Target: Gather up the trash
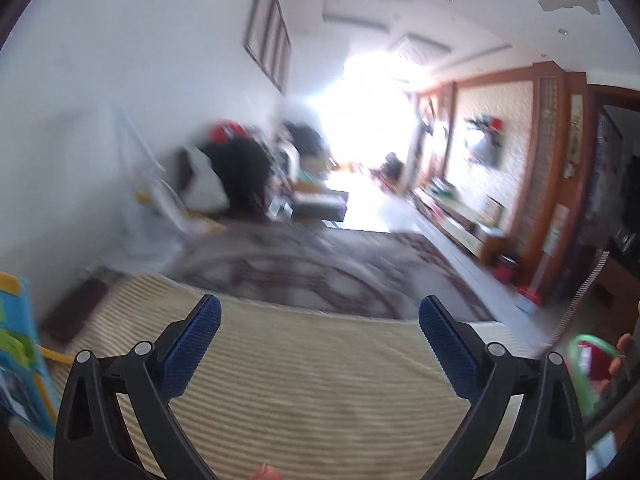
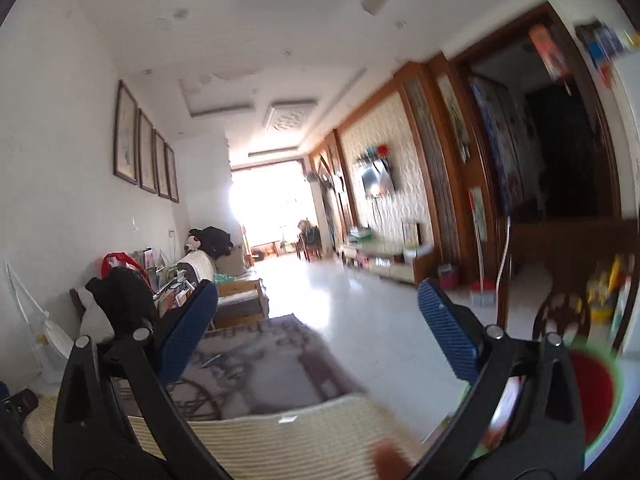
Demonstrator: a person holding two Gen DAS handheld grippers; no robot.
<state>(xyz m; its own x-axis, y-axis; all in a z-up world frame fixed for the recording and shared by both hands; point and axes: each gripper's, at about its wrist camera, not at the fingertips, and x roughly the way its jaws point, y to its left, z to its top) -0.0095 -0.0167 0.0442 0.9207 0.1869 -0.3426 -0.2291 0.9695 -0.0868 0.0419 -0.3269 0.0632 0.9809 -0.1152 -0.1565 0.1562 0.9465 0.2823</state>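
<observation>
Fingers (image 1: 208, 320) on both grippers, left (image 1: 320, 316) and right (image 2: 318, 300), are standing wide apart, empty; I'm seeing no trash over the striped mat (image 1: 312, 392), only rug (image 1: 320, 272) beyond.

Each gripper, the left gripper (image 1: 320, 320) and the right gripper (image 2: 318, 306), has glossy black plastic arms with triangular cut-outs. Round silver rivets mark the joints. The fingers (image 1: 192, 348) carry ribbed blue pads.

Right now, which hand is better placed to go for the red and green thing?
Probably the right. Both grippers, left and right, are open and empty. The red and green thing sits close beside the right gripper, but only at the far right edge of the left view.
</observation>
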